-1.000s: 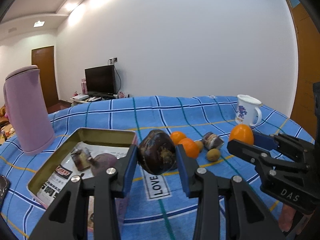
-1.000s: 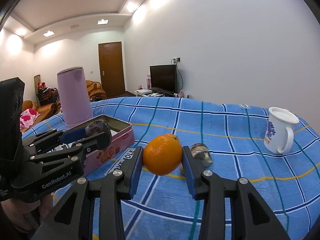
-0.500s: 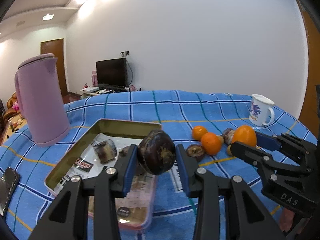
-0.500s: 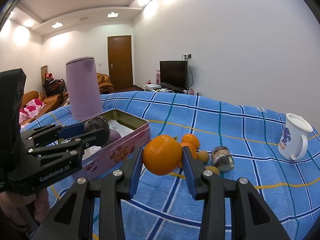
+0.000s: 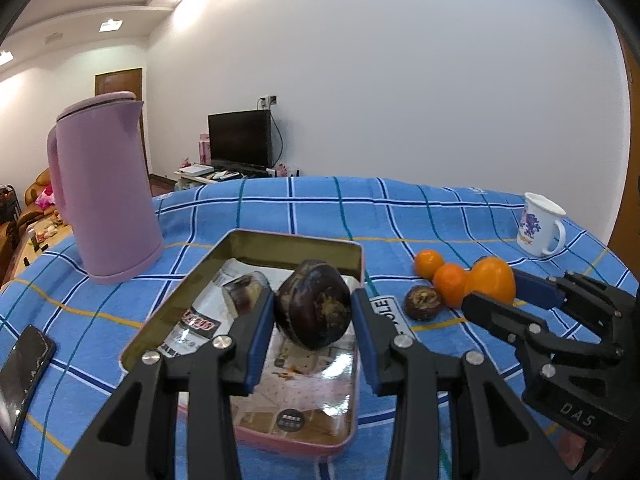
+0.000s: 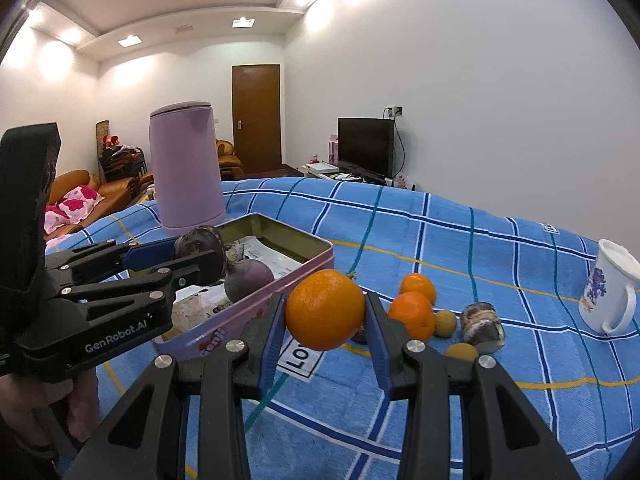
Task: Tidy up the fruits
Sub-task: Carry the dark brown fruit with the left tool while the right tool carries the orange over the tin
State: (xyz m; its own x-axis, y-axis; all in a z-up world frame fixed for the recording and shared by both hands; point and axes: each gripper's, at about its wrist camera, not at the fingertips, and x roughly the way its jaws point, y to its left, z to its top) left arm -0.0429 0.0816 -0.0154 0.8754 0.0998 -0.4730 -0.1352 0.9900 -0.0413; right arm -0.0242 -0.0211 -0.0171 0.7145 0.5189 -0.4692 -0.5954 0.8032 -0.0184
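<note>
Your left tongs [image 5: 313, 314] gripped a mangosteen [image 5: 314, 304] above the tin [image 5: 297, 243]; right tongs [image 6: 325, 322] clenched an orange [image 6: 325, 309] that risked striking the tin's rim.

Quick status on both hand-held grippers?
Left hand-held gripper: shut on the dark purple fruit.
Right hand-held gripper: shut on the orange.

Home living room: television [image 6: 365, 147], sofa [image 6: 76, 184], wooden door [image 6: 256, 116]

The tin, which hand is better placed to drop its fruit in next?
Left. Its dark fruit hangs over the open tin; the right gripper's orange looks short of the tin's wall.
</note>
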